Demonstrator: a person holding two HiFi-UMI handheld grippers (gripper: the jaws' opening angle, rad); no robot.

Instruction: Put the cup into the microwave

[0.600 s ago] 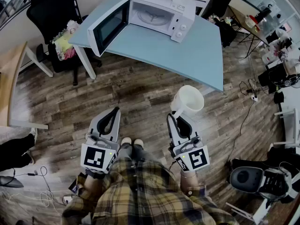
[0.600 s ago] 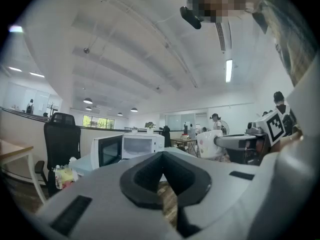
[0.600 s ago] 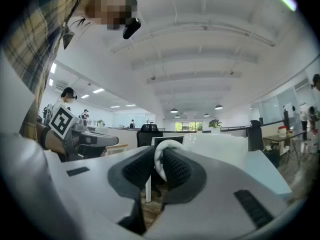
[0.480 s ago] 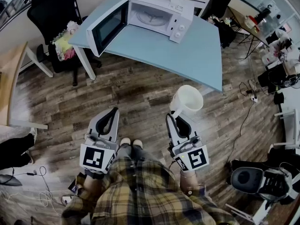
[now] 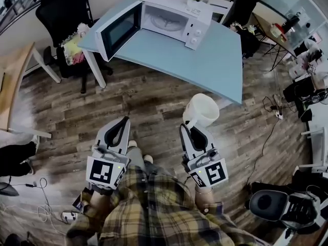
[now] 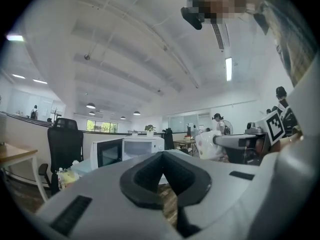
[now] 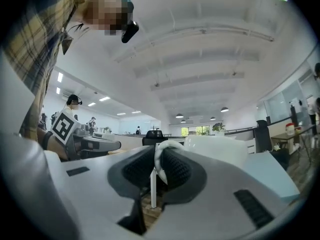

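1. While the right tongs clamp the cup by its handle in the head view, the open microwave stands well ahead of them on the bench.
2. In the left gripper view, the left tongs are closed at the tips and empty, with the microwave far ahead.
3. In the right gripper view, the right tongs pinch only the thin handle, and the cup's body juts beyond them. With so narrow a hold, the cup could swivel or slip. Drifting left on entry, it could also clip the door.
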